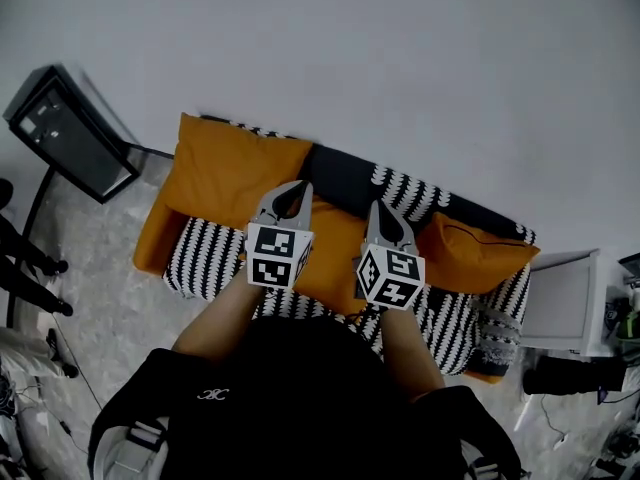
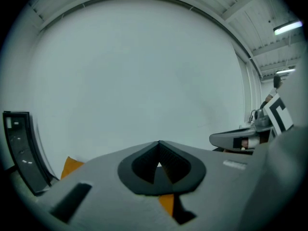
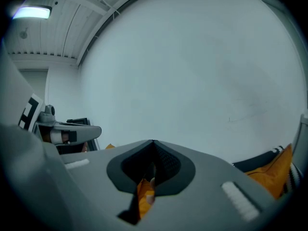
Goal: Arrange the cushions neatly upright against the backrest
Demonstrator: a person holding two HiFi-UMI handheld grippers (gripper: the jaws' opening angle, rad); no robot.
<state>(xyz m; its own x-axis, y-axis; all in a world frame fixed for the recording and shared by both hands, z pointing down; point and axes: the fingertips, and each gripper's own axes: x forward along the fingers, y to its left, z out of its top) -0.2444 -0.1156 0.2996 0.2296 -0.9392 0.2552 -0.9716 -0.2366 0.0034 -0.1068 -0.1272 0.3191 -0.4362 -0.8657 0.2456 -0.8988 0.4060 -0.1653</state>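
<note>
head view: sofa (image 1: 205,258) with a black-and-white patterned cover, set against a plain white wall (image 1: 400,58). three orange cushions on it.
- left cushion (image 1: 225,173): at the left end, leaning against the dark backrest (image 1: 345,178).
- right cushion (image 1: 470,253): at the right end, broad face up, one corner pointing off the sofa's edge.
- middle cushion (image 1: 335,253): centre of the seat, between my two tools, its upper part against the backrest.

my left gripper (image 1: 290,196): tip beside the middle cushion's upper left corner. in the left gripper view the jaws are fully together, with only a pinprick of wall showing at the tips. a sliver of orange shows in the slot beneath them; i cannot tell whether any fabric is caught there.

my right gripper (image 1: 386,218): tip at the middle cushion's upper right edge. in the right gripper view the jaws are closed and orange fabric comes up between the pads, so this one is pinching the middle cushion.

both tools point at the wall, only slightly downward. each gripper view shows the other tool off to the side.

surroundings: black panel (image 1: 65,133) on a stand beside the sofa's left end; white box (image 1: 565,303) beside its right end; pale speckled floor (image 1: 110,308).
</note>
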